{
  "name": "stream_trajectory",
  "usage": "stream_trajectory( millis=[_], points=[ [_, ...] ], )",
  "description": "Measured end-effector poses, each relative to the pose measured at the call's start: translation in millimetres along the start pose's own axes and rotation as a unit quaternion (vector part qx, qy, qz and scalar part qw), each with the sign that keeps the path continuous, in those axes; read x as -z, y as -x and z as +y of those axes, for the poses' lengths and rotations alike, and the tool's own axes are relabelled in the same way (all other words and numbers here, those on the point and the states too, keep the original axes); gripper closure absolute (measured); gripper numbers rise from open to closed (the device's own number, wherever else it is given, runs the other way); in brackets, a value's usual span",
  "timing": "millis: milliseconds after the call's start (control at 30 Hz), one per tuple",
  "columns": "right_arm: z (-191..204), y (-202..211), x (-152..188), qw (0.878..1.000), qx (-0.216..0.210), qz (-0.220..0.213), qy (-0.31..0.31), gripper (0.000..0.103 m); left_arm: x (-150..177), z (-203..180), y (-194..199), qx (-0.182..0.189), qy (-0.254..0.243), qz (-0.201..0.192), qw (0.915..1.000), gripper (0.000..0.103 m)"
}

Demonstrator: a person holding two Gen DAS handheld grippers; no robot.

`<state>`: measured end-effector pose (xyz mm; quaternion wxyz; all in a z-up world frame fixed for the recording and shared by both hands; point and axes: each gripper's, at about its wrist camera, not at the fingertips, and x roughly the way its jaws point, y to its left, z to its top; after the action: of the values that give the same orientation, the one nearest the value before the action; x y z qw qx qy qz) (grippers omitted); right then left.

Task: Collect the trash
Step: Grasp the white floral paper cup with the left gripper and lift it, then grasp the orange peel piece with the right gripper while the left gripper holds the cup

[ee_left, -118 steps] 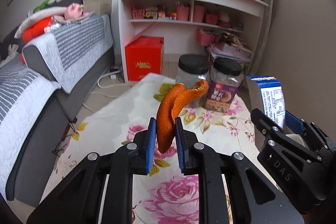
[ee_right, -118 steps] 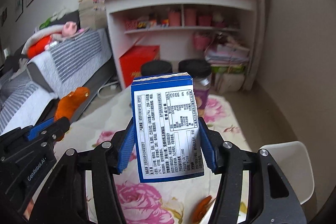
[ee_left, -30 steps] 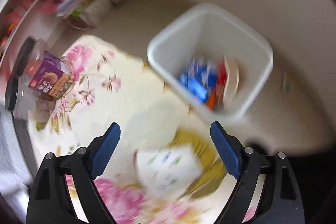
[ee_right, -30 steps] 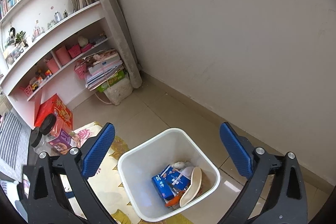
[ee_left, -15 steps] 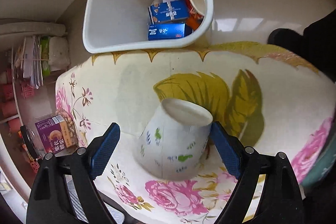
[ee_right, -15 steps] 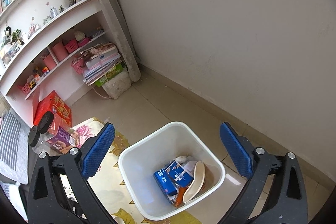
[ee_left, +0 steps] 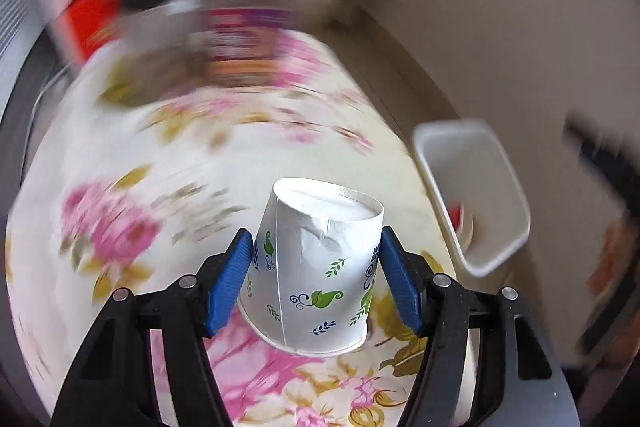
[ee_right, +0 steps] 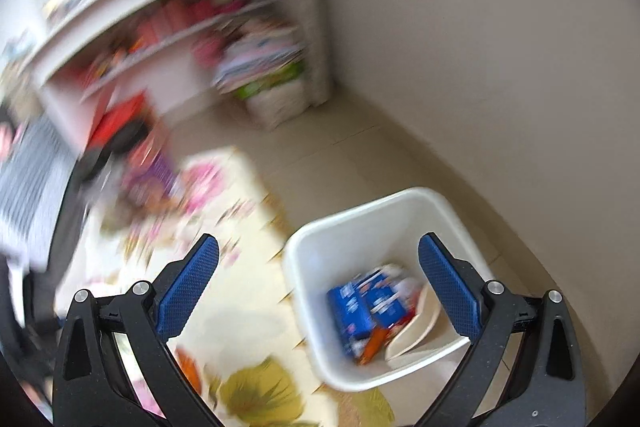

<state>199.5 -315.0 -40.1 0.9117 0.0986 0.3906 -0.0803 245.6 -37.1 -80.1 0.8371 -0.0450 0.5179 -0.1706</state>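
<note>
Flowered cloth (ee_left: pixel 120 187) covered the table, blurred. Left gripper (ee_left: pixel 316 279) had just been closing and clamped an upturned cup (ee_left: pixel 316 267) above it, seemingly lifted. Right gripper (ee_right: pixel 318 287) gaped wide, empty, over the bin (ee_right: pixel 384 211) holding cartons (ee_right: pixel 360 307).

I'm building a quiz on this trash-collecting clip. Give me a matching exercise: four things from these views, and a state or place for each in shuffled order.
Things:
1. paper cup
2. white bin
3. blue cartons
4. right gripper

States or places:
A. jaws wide apart, nothing between them
B. upside down between the left gripper's pads
C. on the floor beside the floral table
D. lying inside the bin

Pairs: 1-B, 2-C, 3-D, 4-A
</note>
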Motion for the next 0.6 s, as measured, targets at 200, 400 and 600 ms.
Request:
stream_trajectory(
  millis=[200, 400, 600],
  points=[
    [94, -34, 57, 0.983, -0.053, 0.109, 0.135, 0.008, 41, 77, 66, -0.027, 0.141, -0.071, 0.9871, 0.039],
    [160, -68, 126, 0.956, -0.052, 0.183, 0.226, 0.024, 64, 105, 108, -0.042, 0.181, -0.113, 0.9761, 0.039],
    [163, -100, 141, 0.95, -0.053, 0.241, 0.19, 0.059, 76, 110, 132, -0.075, 0.158, -0.138, 0.9748, 0.039]
  ],
)
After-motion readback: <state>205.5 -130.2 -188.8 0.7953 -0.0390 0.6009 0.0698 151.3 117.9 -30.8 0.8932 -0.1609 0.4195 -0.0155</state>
